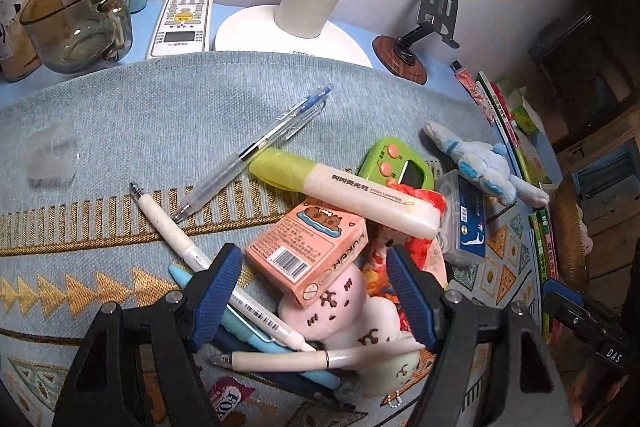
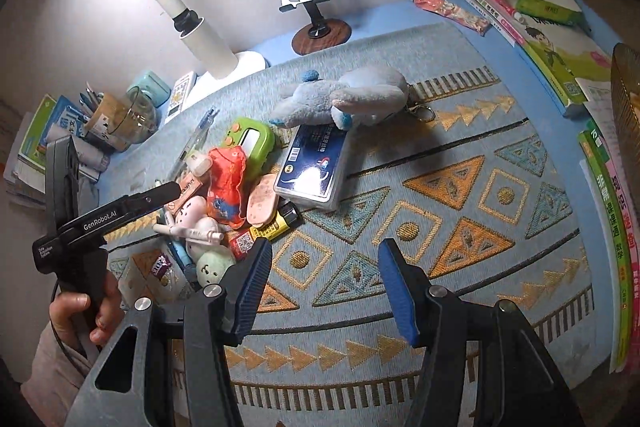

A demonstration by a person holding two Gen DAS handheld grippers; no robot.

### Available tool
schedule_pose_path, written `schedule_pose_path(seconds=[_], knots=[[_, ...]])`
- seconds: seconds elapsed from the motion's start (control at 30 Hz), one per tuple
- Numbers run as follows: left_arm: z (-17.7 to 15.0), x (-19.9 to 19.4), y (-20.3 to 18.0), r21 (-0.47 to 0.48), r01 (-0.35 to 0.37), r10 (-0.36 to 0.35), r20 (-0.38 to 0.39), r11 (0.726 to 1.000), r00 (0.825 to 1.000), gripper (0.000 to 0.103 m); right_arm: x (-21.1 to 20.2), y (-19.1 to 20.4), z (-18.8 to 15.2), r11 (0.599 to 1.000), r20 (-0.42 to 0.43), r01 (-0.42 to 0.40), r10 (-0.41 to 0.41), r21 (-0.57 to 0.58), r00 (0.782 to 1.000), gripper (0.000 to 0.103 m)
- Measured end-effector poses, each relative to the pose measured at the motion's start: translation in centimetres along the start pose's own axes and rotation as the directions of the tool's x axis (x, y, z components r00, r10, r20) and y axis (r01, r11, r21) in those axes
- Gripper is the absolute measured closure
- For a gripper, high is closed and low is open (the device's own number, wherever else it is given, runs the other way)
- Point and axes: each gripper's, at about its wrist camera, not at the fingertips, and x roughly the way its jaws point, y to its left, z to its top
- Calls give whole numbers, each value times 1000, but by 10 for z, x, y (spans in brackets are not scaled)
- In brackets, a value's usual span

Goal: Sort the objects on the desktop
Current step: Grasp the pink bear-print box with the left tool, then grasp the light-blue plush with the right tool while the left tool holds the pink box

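Left wrist view, left tool (image 1: 316, 291) wide open over pink box (image 1: 306, 247), right tool (image 2: 324, 287) open, empty.

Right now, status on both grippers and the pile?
Left gripper open over the pile, empty. Right gripper open above bare mat. Pink box under highlighter; nothing sorted yet.

My left gripper (image 1: 316, 291) hangs with blue ribbed fingers (image 1: 216, 291) spread above a peach cardboard box (image 1: 308, 251), a yellow-capped highlighter (image 1: 344, 187) and pens.
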Motion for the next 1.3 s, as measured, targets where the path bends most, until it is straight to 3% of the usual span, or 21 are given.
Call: schedule_pose_path(seconds=[0.27,0.5,0.63,0.9,1.17,1.3], knots=[[7,16,-4,49,-9,9,-8,999,1000,31,9,9,-3,1000,-31,16,-16,19,999,47],[6,18,-9,88,-49,46,39,995,998,31,8,14,-11,1000,-42,17,-16,20,999,47],[1,17,-14,130,-87,81,55,988,995,38,8,7,-13,998,-41,19,-17,51,999,47],[-12,-9,-9,87,-66,58,92,994,994,38,9,2,-14,998,-38,25,-23,59,999,47],[-35,-49,-22,85,-40,30,116,996,993,38,18,-4,11,999,-7,19,-19,31,1000,47],[-49,-53,-30,104,-75,63,106,992,992,38,24,-12,36,999,14,7,-7,53,1000,47]])
